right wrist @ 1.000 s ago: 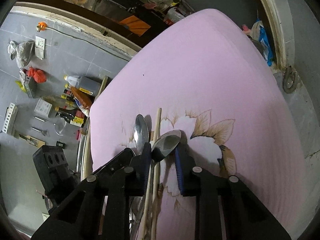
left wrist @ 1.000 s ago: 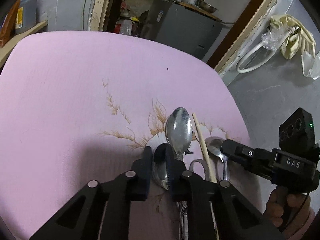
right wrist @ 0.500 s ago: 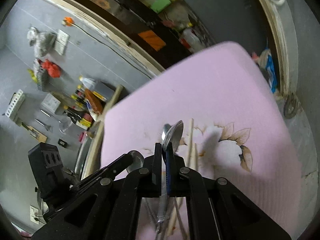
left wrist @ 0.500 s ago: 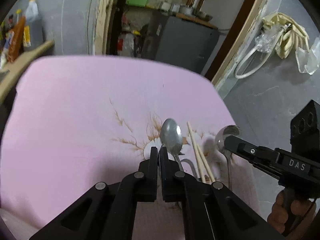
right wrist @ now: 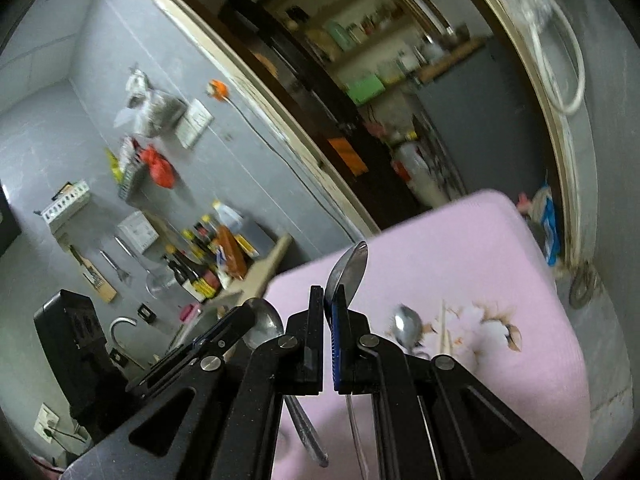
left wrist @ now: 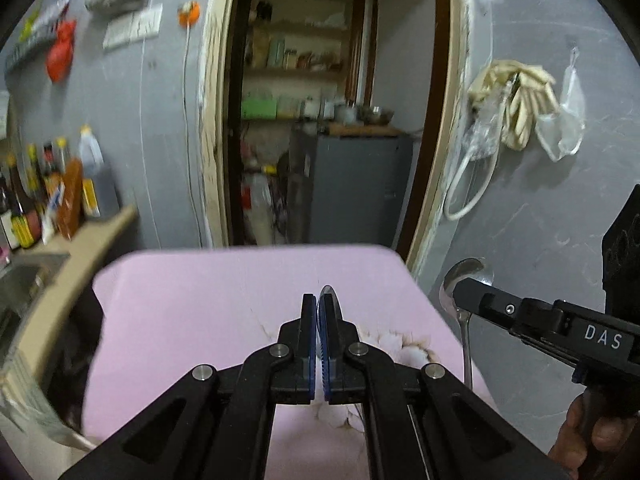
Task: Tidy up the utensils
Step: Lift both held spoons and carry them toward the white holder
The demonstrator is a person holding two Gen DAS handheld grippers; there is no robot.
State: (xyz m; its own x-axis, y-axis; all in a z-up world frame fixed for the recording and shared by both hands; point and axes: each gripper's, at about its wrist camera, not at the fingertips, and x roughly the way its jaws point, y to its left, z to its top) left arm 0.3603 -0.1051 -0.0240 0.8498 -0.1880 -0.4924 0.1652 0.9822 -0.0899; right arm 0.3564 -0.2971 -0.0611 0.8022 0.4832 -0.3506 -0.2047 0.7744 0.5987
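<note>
spoons (right wrist: 349, 270) (right wrist: 262, 322) clamped at the neck, one in each set of jaws: right gripper (right wrist: 328, 342), left gripper (left wrist: 319, 334); both held above pink desk (left wrist: 208, 312). light, stiff, slick steel; neck grip judged sound.

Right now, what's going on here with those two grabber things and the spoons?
A person is sorting utensils over a pink floral cloth, holding a gripper in each hand. The left gripper is shut on a spoon, lifted above the cloth. The right gripper is shut on a second spoon, also held up, bowl uppermost. A third spoon and a pair of wooden chopsticks lie on the cloth, waiting to be sorted.
</note>
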